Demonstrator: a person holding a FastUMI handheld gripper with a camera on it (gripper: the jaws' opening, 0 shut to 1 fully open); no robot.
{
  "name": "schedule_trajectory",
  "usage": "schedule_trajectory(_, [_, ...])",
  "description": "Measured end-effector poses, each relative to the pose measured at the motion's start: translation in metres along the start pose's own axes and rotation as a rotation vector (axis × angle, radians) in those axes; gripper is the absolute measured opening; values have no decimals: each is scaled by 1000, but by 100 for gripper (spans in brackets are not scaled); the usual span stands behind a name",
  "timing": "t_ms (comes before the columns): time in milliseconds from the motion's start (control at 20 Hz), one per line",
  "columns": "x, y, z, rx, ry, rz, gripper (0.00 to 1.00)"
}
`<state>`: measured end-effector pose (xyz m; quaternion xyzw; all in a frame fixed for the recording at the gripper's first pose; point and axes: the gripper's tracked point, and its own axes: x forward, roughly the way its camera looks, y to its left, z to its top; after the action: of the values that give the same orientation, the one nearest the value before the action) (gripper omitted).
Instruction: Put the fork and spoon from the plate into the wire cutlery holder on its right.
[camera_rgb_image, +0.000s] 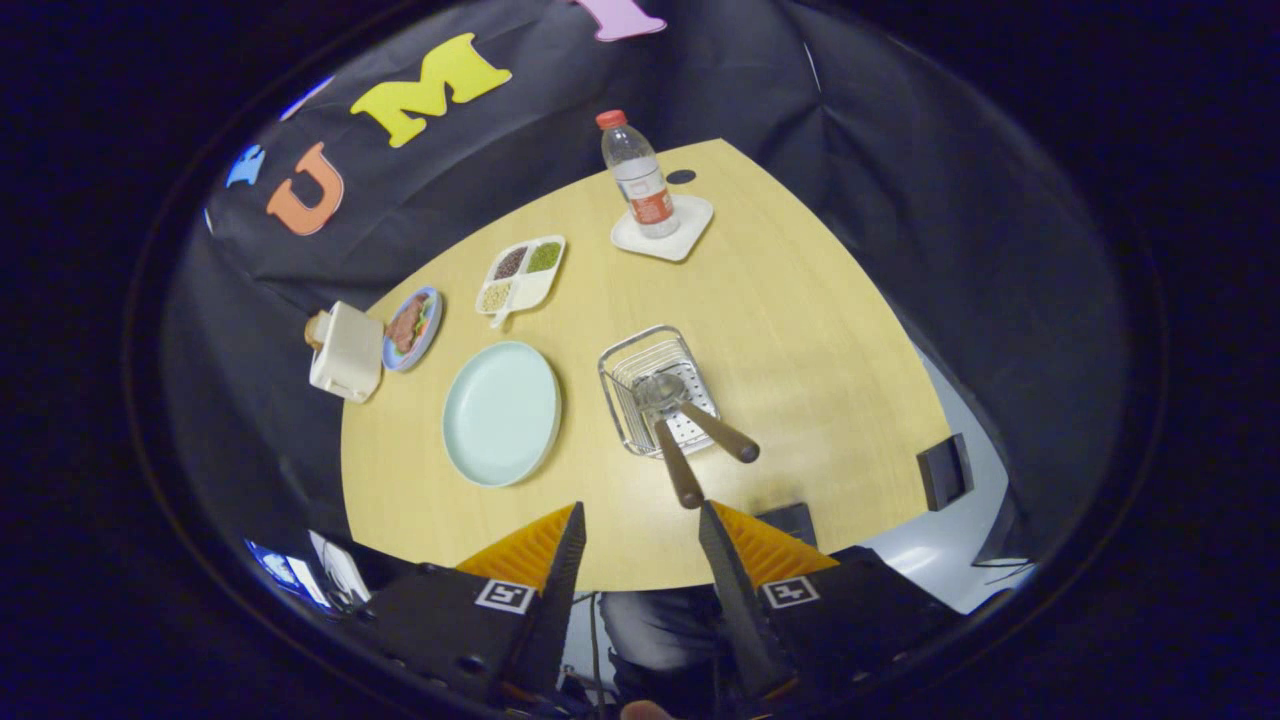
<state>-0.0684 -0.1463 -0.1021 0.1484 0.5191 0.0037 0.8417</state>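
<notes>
Hanging high over the table, the gripper has its fingers spread wide apart with nothing between them. Just ahead of the fingers sits the wire cutlery holder, with the spoon and the fork already inside, handles sticking out. Beside it, ahead of the left finger, lies the bare plate.
</notes>
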Motion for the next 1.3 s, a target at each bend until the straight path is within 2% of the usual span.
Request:
schedule_trajectory(100, [-2,3,6,-27,-55,-9,79])
schedule_trajectory(200, [-7,8,14,-61,-126,-21,86])
schedule_trajectory(450, [-24,26,33,-111,-318,-27,87])
schedule_trajectory(700, [-53,46,63,-173,-663,-45,87])
schedule_trajectory(950, [-87,88,59,-272,-961,-28,87])
schedule_trajectory(1100, [-92,117,45,-328,-1063,-2,90])
schedule_trajectory(1300, [-71,153,27,-400,-1145,30,91])
